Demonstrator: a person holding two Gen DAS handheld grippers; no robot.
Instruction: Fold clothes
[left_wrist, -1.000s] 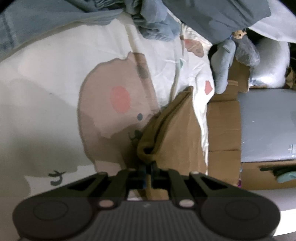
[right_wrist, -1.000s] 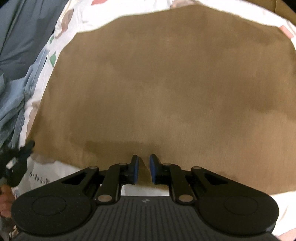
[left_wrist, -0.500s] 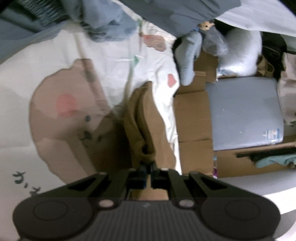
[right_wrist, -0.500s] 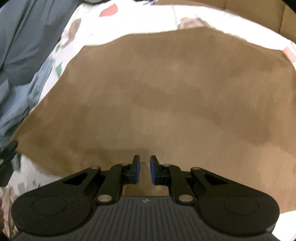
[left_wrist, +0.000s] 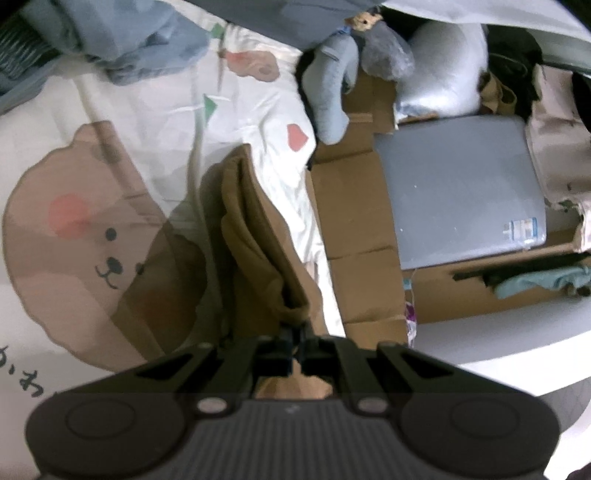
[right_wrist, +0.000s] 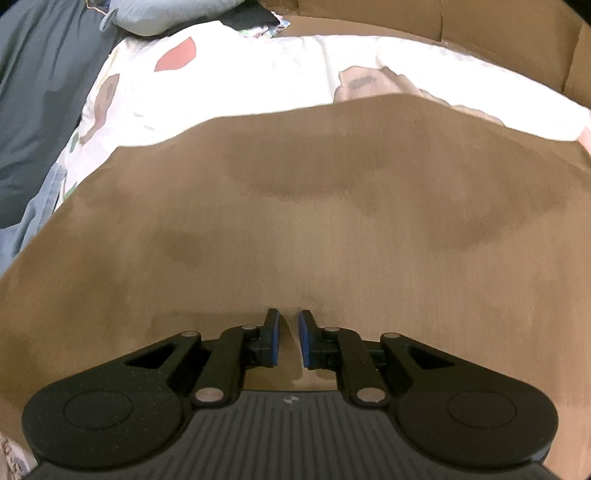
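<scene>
A white bedsheet (left_wrist: 155, 110) printed with a cartoon bear covers the bed. Cardboard boxes (left_wrist: 354, 229) stand beside it. A grey pad (left_wrist: 458, 192) lies on them.

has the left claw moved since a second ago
Yes. The left claw, shut on the brown garment, has swung right: the bear print slid left and the grey box came into view.
</scene>
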